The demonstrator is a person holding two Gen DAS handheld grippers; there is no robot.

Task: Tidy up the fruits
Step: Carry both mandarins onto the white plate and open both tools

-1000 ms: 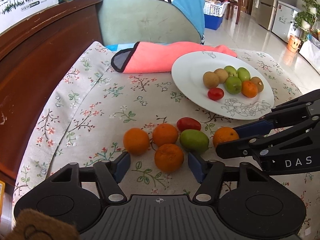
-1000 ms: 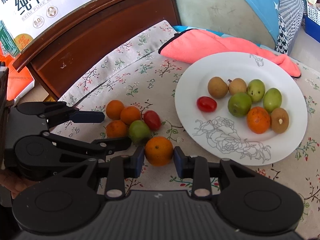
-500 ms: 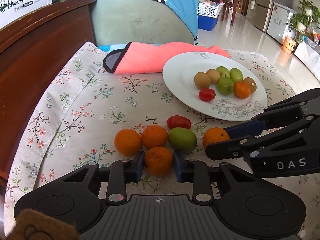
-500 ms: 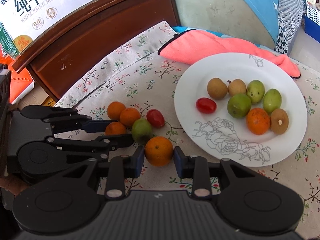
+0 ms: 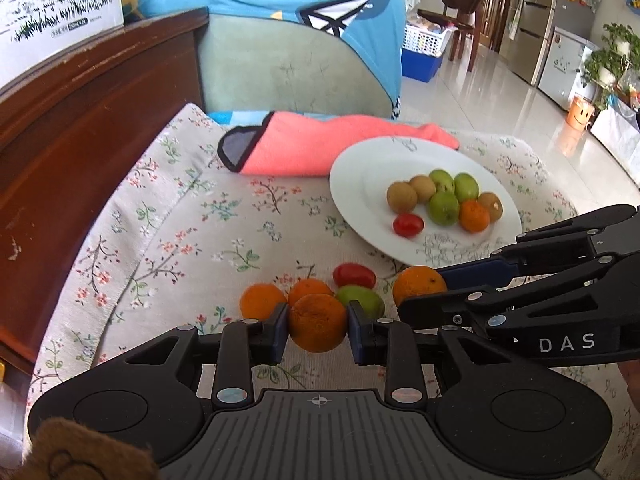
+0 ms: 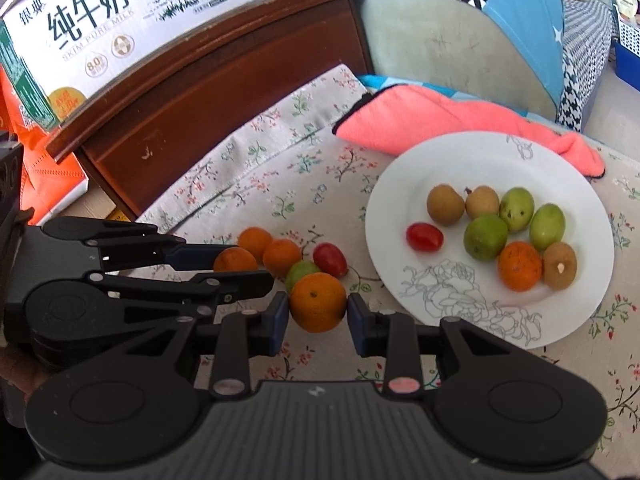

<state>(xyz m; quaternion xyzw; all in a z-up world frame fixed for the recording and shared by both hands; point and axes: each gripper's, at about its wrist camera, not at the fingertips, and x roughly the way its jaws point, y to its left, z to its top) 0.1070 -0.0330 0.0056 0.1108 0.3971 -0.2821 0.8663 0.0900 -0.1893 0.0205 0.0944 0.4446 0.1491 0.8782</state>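
Since a second ago, left gripper [image 5: 318,334] jaws closed from wide apart onto the nearest orange [image 5: 317,323], blue pads now pressing both its sides, fruit seemingly raised slightly off the floral tablecloth [image 5: 168,240]; right gripper [image 6: 318,312] unchanged, clamped on the second orange [image 6: 318,307] with pads tight against it; both gripped fruits at the near edge of the loose cluster; left behind on the cloth: two more small oranges [image 5: 262,301], touching side by side, a green fruit [image 5: 360,299] just right of them and a red cherry tomato [image 5: 354,275] just behind the green one; in the right wrist view, left gripper reaching in from the left edge, its orange partly hidden behind the black fingers; white plate [image 6: 400,200] with a line-drawn flower sitting right of the cluster, near but apart from it; on the plate: three green fruits, two brown round fruits at the far side, one brown fruit at the near right, one orange and one cherry tomato, bunched together, tomato slightly apart on the left; pink towel [image 5: 320,150] lying behind the plate, its end touching the far rim; dark wooden furniture edge [image 6: 224,80] along the left side of the cloth, milk carton box [image 6: 80,20] resting on top
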